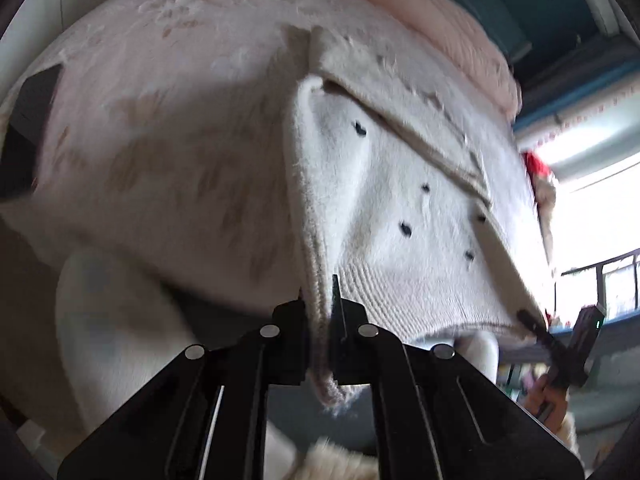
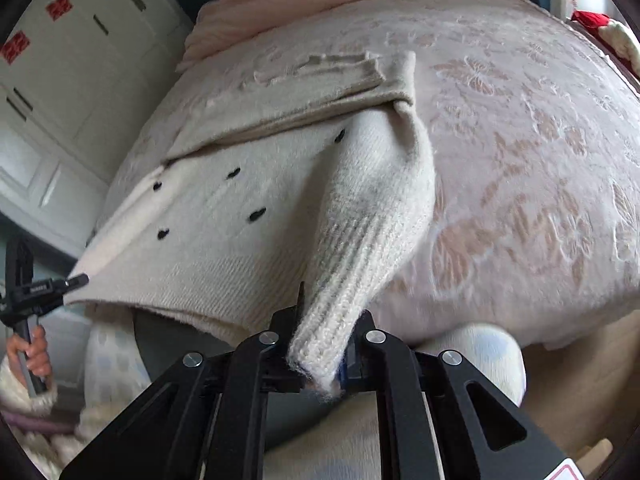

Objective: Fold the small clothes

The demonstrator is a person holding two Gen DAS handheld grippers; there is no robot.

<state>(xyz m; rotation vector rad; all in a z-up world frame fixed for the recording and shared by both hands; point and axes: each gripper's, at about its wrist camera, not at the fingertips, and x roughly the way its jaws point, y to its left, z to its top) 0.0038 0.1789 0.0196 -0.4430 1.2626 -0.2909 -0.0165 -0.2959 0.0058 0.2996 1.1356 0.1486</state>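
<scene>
Closest in, the left gripper (image 1: 320,312) has its jaws pressed together on the ribbed hem corner of the cream sweater (image 1: 400,208), the knit edge hanging down between the fingers. In the right wrist view the right gripper (image 2: 326,340) pinches the opposite hem corner in the same way, a thick ribbed fold bunched up from its tips.

Each camera catches the other tool. From the left one, the right gripper sits at about four o'clock, clamped on the far corner of the hem, with the hand (image 1: 544,396) holding it below. From the right one, the left gripper (image 2: 74,280) shows at about nine o'clock, its tip touching the hem corner, a hand (image 2: 36,354) gripping its handle.

The sweater, dotted with small dark marks, lies stretched from both grippers up over the pink floral bedspread (image 2: 540,160), its upper part folded across in a band toward twelve o'clock.

Only the right view shows the white wardrobe (image 2: 60,80) with red stickers at ten o'clock; only the left shows a bright window (image 1: 600,216) at three o'clock.
</scene>
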